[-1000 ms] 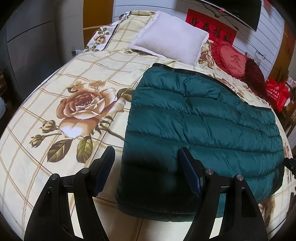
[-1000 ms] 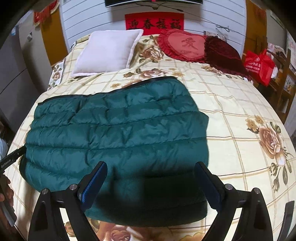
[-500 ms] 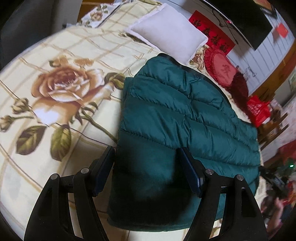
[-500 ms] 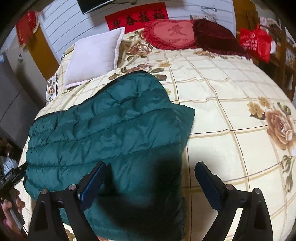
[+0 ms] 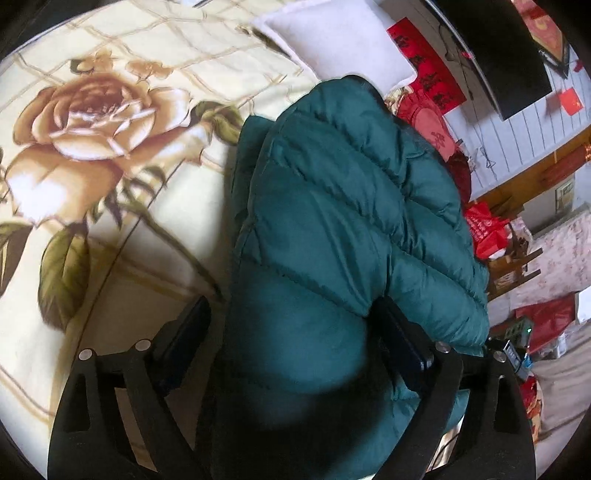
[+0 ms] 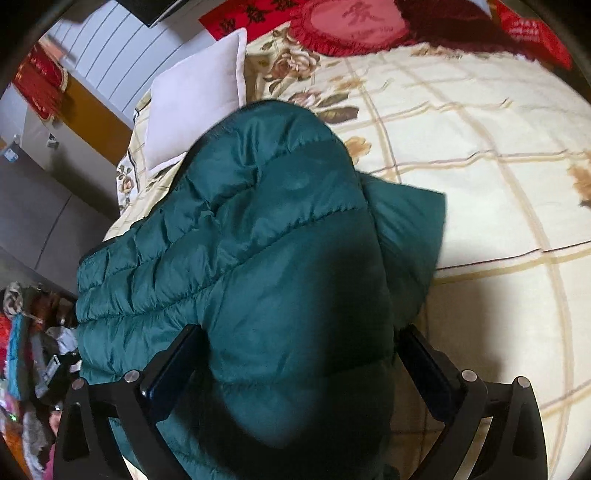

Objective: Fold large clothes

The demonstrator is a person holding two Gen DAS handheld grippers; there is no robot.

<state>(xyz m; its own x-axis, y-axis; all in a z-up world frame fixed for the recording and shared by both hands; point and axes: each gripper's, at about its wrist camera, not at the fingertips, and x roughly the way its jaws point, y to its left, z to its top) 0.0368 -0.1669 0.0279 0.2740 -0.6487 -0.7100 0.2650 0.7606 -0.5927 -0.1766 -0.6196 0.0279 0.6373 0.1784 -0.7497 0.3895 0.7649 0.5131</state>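
A dark green quilted down jacket (image 5: 332, 206) lies folded on a bed with a cream rose-print cover (image 5: 110, 147). It also shows in the right wrist view (image 6: 258, 229). My left gripper (image 5: 295, 332) is open, its fingers standing on either side of the jacket's near left corner, close over the fabric. My right gripper (image 6: 299, 365) is open too, its fingers straddling the jacket's near right end. A lower layer of the jacket (image 6: 406, 221) sticks out to the right under the top layer.
A white pillow (image 6: 199, 96) lies at the head of the bed, and it also shows in the left wrist view (image 5: 343, 44). Red cushions (image 6: 351, 22) lie beside it. Red bags and furniture (image 5: 487, 229) stand beside the bed. Clutter (image 6: 26, 350) is at the left.
Both grippers have moved down and forward onto the jacket's near edge, tilting outward. The jaws stay open. The jacket now fills the space between each pair of fingers.
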